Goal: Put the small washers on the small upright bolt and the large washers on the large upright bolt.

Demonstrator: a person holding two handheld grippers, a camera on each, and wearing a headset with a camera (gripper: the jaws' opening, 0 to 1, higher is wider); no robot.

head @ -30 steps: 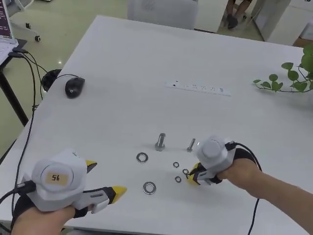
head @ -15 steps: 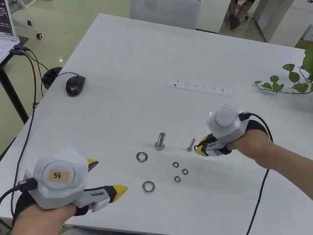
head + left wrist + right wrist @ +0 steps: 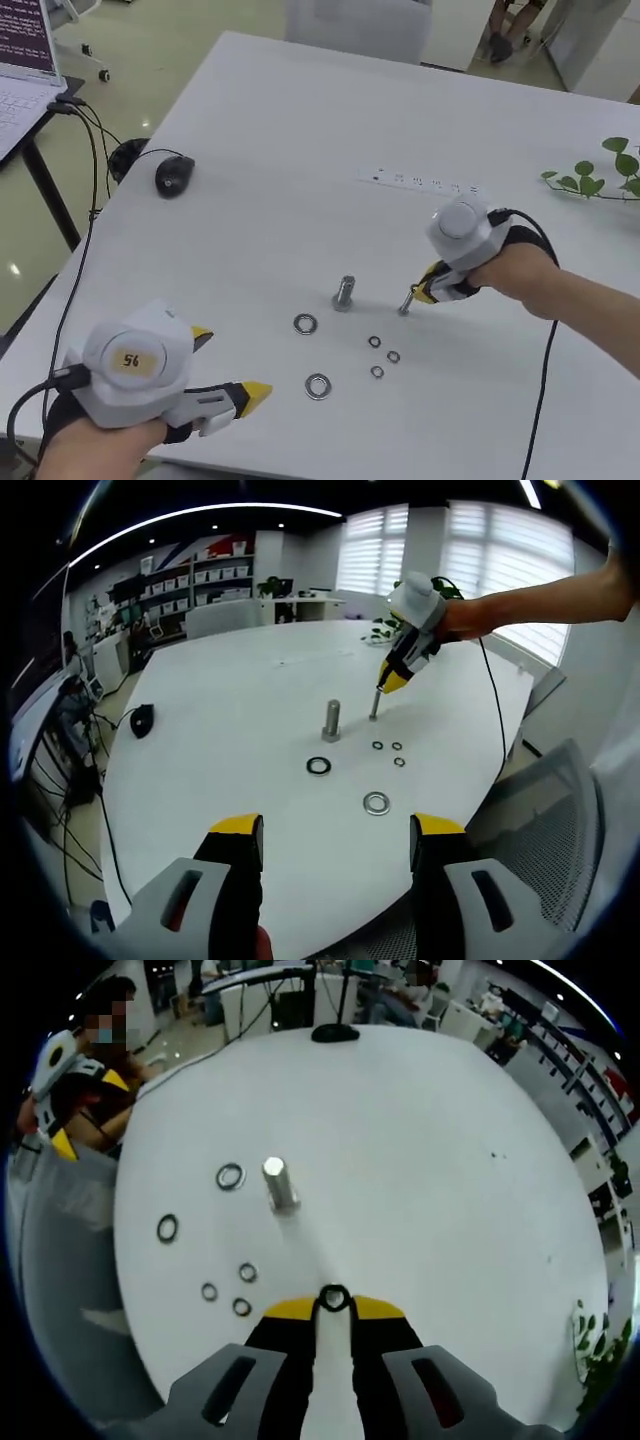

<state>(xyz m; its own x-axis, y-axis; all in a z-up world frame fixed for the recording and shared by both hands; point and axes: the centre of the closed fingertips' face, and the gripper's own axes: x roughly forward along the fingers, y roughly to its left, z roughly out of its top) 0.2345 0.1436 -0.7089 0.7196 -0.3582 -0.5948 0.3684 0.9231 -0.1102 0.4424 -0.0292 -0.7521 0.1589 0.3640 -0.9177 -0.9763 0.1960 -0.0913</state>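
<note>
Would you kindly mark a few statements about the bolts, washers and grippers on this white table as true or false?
1. The left gripper has its jaws open and empty. True.
2. Both large silver washers sit on the large upright steel bolt. False: they lie flat on the white table, and the bolt is bare.
3. The right gripper pinches a small silver washer in its jaws. True.
4. Five loose small washers lie on the table. False: three do.

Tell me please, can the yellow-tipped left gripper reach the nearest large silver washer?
Probably yes: the left gripper is open, with bare white table between it and that large washer.
</note>
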